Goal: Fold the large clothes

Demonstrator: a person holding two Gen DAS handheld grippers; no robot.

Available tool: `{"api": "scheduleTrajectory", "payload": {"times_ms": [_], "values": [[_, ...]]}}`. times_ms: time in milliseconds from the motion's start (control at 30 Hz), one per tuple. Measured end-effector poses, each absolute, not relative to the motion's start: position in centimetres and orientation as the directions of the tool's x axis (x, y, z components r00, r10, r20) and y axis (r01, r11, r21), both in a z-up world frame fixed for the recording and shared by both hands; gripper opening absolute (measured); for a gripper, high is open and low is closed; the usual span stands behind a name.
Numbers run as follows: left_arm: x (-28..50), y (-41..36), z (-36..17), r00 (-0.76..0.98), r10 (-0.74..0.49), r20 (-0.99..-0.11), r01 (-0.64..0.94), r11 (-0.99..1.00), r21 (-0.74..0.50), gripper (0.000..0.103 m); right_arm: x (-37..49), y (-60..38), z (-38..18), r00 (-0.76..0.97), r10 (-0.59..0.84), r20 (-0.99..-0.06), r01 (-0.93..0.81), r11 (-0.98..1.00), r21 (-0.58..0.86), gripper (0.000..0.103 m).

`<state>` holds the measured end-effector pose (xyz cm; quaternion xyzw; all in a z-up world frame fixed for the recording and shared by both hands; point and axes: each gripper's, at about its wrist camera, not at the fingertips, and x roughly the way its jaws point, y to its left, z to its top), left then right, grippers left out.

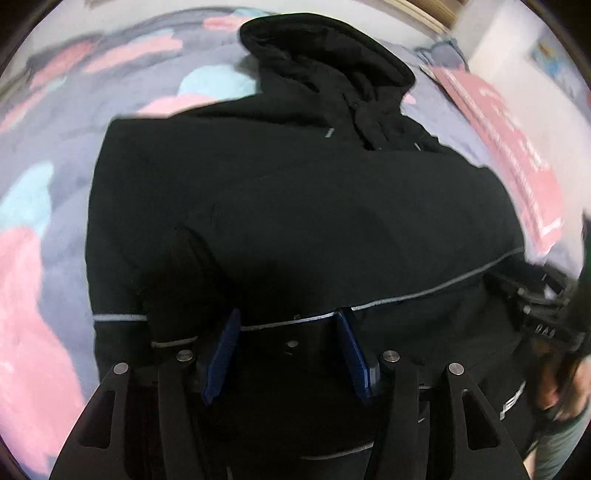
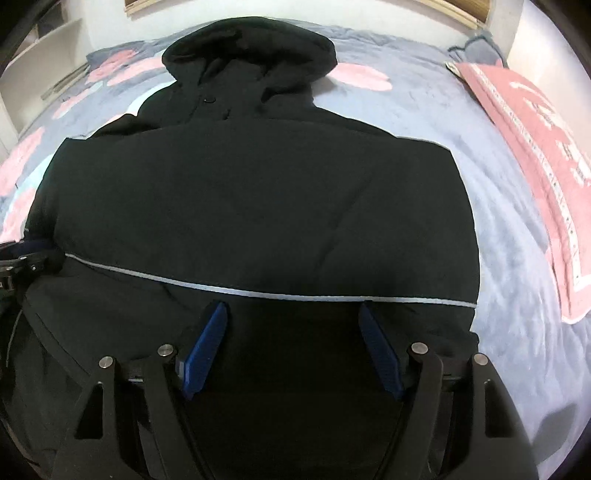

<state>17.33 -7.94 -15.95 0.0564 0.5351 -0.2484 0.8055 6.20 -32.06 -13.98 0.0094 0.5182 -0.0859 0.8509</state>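
1. A black hooded jacket (image 2: 258, 206) lies spread on the bed (image 2: 498, 236), hood (image 2: 251, 59) pointing toward the far wall; the cloth looks matte, thick and softly padded, with shallow creases across the broad panel.
2. A thin pale-grey piping line (image 2: 280, 291) runs in a long curve across the jacket's near part; a similar short stripe (image 1: 118, 317) crosses the sleeve in the left wrist view; a small dark snap button (image 2: 209, 99) sits near the collar.
3. The left tongs (image 1: 288, 317) hover right at the piping, their ribbed blue pads (image 1: 225, 354) spread apart with dark jacket cloth showing between them; the pads are not pressed on anything.
4. The right tongs (image 2: 293, 310) stand likewise over the near edge, blue pads (image 2: 207, 347) set wide, tips just beside the piping, nothing pinched.
5. In the right wrist view the other black tool (image 2: 22, 258) shows at the jacket's left edge; in the left wrist view a hand (image 1: 565, 387) grips a black tool at the far right, blurred.
6. The bed cover (image 1: 59, 236) is fuzzy and soft, grey-blue with pink and pale turquoise patches.
7. A flat pink rectangular sheet (image 2: 535, 158) with white print lies on the bed to the jacket's right, well apart from it.
8. Beyond the bed stand a pale wall and a light wooden strip (image 2: 443, 11).
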Motion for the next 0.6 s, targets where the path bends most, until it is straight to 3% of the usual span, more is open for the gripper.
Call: {"api": "scheduleTrajectory", "payload": {"times_ms": [133,233,367,533,600], "values": [[16.8,-8.6,-13.5,0.327,-0.336,-0.883,0.511,0.849,-0.133,0.056,6.6,-32.3,-13.1,0.418,-0.112,-0.901,0.130,0.990,-0.063,0.076],[17.2,-7.9,-8.7,0.371,-0.450,-0.812,0.558,0.807,-0.192,0.056,7.4,-33.3,-10.8,0.443,-0.040,-0.896,0.120,0.993,0.015,0.077],[22.3,-7.5,-3.9,0.492,-0.462,-0.738,0.497,0.845,-0.198,0.056,10.6,-35.1,-5.9,0.555,-0.043,-0.831,0.132,0.990,0.038,0.077],[31.5,-8.0,-4.0,0.505,-0.494,-0.708,0.388,0.863,-0.325,0.057,17.8,-38.5,-3.4,0.641,-0.034,-0.767,0.191,0.975,0.116,0.077],[35.3,-9.0,-5.7,0.512,-0.448,-0.733,0.341,0.889,-0.305,0.057,21.1,-40.3,-3.9,0.633,-0.029,-0.774,0.218,0.966,0.142,0.077]]}}
